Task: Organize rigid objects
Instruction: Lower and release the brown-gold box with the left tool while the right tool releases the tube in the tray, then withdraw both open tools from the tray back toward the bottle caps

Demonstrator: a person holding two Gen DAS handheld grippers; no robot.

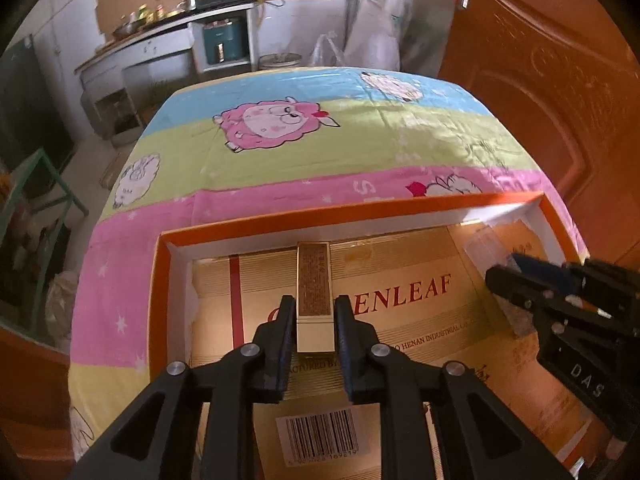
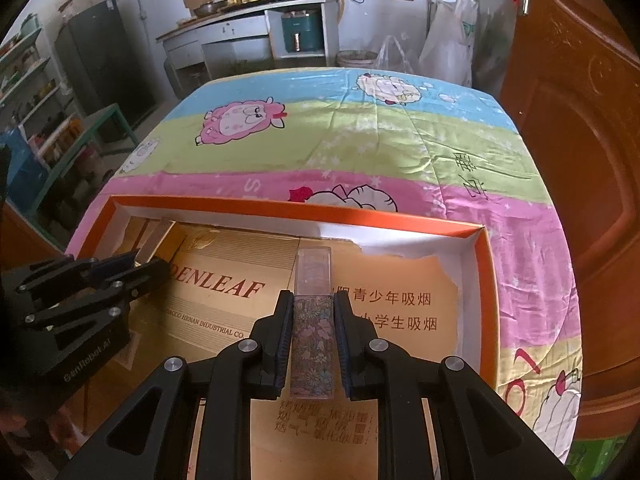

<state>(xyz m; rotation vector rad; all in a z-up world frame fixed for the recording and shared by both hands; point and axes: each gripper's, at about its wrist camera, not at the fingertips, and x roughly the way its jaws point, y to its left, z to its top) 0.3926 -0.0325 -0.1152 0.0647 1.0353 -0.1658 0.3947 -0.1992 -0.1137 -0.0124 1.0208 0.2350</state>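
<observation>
A cartoon-sheep cloth (image 2: 360, 140) in blue, green and pink bands drapes the surface; kitchen counter (image 2: 248, 24) at 12 o'clock. Inside the orange-rimmed tray (image 2: 280, 210), left gripper (image 1: 314, 320) jaws clamp a gold rectangular case (image 1: 314, 300); right gripper (image 2: 312, 320) jaws clamp a clear floral case (image 2: 312, 340).

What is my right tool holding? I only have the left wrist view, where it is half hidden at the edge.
Observer: The right tool is shut on a slim clear case with a floral print.
Operator: Is that case over the box?
Observer: Yes, it is over the orange-rimmed shallow cardboard box, above Chinese print on the gold liner.
Operator: Anything odd on that side?
Observer: The gold liner sheet has a torn upper edge near the box's far right corner, and white shows beneath it.
</observation>
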